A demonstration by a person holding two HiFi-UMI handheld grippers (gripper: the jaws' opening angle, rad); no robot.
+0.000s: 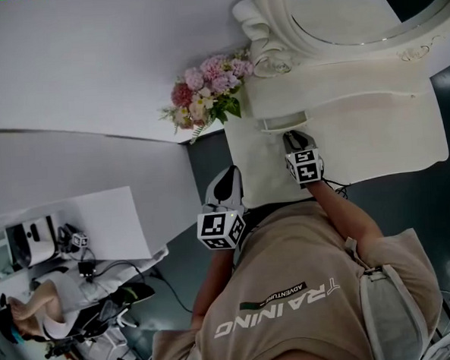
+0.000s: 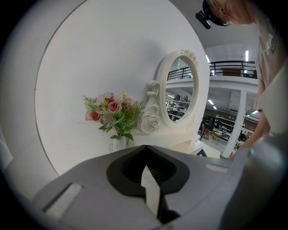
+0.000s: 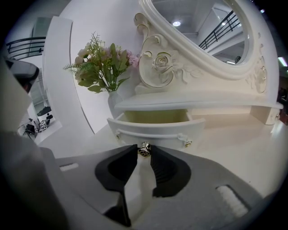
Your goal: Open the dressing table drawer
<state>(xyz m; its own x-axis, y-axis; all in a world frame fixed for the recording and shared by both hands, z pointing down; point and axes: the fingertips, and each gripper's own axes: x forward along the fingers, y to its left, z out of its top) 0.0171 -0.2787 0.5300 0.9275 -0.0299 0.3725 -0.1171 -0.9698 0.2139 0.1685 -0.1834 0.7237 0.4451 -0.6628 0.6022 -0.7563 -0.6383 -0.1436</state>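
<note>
1. Nearest, on the left: left gripper [image 2: 145, 147], jaws pressed together with nothing between, held apart from the dressing table [image 1: 389, 127].
2. A little farther, on the right: right gripper [image 3: 144, 151], pinching the small metal knob [image 3: 144, 148] with its jaw tips.
3. Just behind the knob: drawer [image 3: 155, 128], standing partly out of the table front.
4. Farthest: flowers [image 3: 101, 67] at left, oval mirror [image 3: 202, 31] at right.

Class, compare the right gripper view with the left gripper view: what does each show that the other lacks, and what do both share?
Only the right: the pulled-out white drawer, with the right gripper closed on its small silver knob. Only the left: the left gripper, jaws together, empty. Both: the pink flower bouquet and ornate white oval mirror.
</note>
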